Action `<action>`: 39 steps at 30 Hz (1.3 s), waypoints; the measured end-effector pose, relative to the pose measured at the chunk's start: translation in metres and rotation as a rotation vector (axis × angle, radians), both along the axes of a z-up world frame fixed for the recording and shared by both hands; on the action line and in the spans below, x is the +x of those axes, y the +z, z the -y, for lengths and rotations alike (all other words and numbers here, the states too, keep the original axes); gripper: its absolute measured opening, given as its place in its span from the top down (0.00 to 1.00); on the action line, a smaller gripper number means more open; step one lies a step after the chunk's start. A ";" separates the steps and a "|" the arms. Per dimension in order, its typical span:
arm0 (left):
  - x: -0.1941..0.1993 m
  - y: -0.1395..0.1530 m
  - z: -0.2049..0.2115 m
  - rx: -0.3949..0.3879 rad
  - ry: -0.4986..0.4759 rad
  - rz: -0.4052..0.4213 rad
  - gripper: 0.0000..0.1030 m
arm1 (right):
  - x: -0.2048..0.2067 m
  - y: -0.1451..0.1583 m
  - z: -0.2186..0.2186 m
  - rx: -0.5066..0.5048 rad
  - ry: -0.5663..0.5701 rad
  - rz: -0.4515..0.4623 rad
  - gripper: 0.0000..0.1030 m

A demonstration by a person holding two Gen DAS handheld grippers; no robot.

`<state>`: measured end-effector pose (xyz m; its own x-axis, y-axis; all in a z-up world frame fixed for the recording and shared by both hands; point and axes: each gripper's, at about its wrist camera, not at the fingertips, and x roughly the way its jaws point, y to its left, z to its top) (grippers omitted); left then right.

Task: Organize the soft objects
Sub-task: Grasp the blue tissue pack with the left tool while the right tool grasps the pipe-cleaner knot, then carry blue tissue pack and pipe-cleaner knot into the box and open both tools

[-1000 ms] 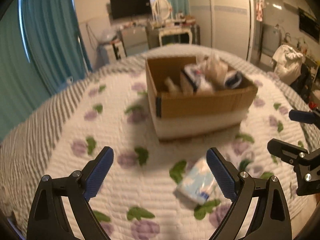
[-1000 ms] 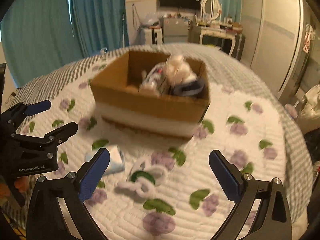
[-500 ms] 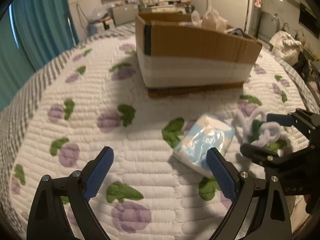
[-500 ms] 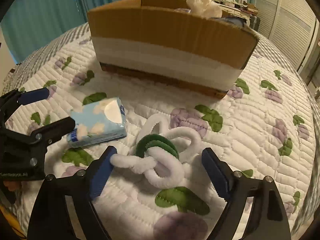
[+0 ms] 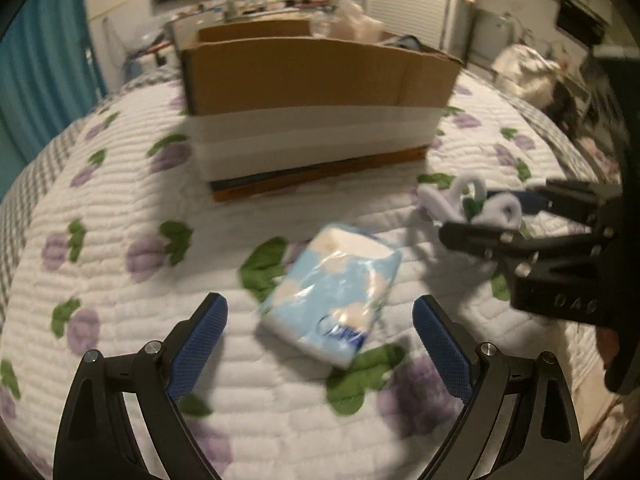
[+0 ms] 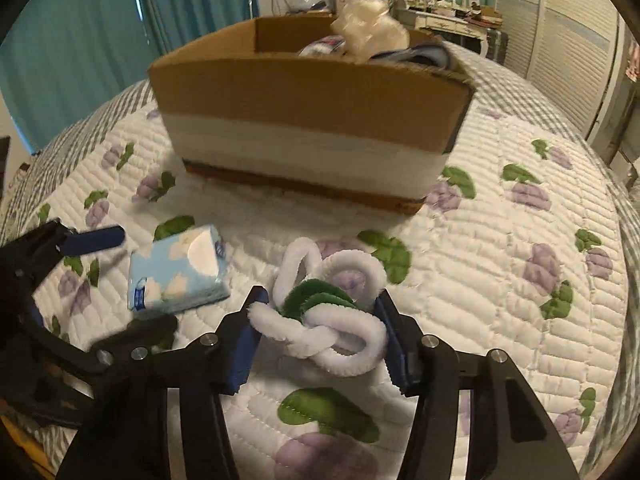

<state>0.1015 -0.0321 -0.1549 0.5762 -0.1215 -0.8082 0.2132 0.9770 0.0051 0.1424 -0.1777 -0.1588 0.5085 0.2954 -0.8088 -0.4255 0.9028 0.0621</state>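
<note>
Here's the cardboard box (image 6: 312, 92) sitting on the quilted bedspread (image 6: 500, 280), white foam band around its lower half, and soft bits poking over its rim, too blurred to name.

In front of the box, on the quilt, the right gripper (image 6: 320, 320) has its blue pads pressed in on either side of the white-and-green chenille tangle (image 6: 328, 312). Jaws drawn in close, both sides touching the fuzzy loops. The tangle rests on the bedspread, a loop of white sticking up toward the box. From the left wrist view the same tangle (image 5: 476, 204) shows pinched at the tips of that right gripper (image 5: 492, 216), off to the right of the box's near corner.

Now the tissue pack (image 5: 336, 300), light blue with clouds, lying flat on the quilt, in front of the box and just to the left of the tangle. The left gripper (image 5: 320, 336) hangs over it, jaws spread wide, one pad either side, neither touching. Nothing in its grasp. In the right wrist view the pack (image 6: 176, 272) sits tilted, the left gripper (image 6: 92, 272) reaching in from the box's left-hand side.
</note>
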 end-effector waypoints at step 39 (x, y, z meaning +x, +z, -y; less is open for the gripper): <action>0.027 0.150 -0.015 -0.078 0.020 0.214 0.46 | 0.002 0.174 0.008 0.103 -0.028 0.296 0.48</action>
